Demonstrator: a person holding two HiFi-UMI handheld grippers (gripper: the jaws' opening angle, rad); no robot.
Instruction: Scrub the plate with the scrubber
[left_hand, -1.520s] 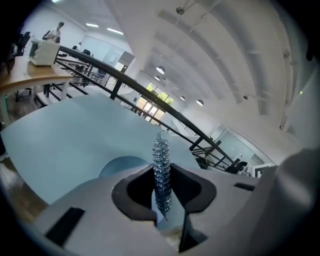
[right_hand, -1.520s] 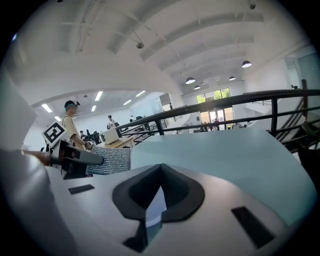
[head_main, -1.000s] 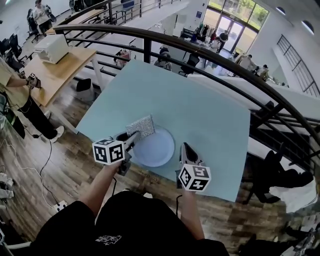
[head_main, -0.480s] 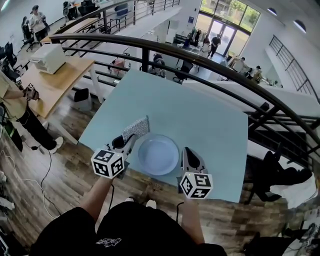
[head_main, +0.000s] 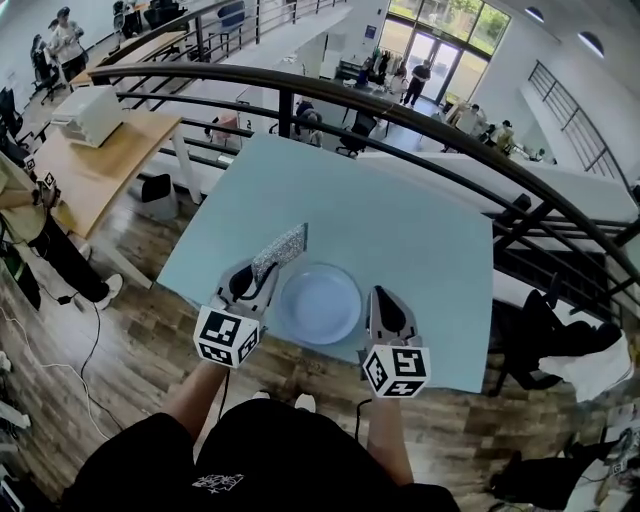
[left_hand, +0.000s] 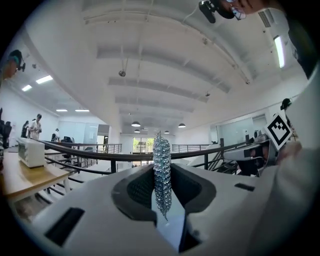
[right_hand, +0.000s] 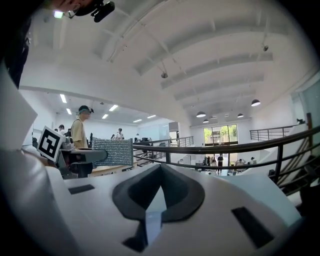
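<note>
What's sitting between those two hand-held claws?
The pale round plate, on the table between the left gripper and the right gripper; the head view shows it.

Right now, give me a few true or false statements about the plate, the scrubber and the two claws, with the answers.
1. The left claw grips the scrubber. True.
2. The right claw holds the plate. False: it is shut on nothing; the plate lies on the table.
3. The plate lies between the two claws. True.
4. The scrubber presses on the plate's middle. False: it is held off the plate, at its far left.
</note>
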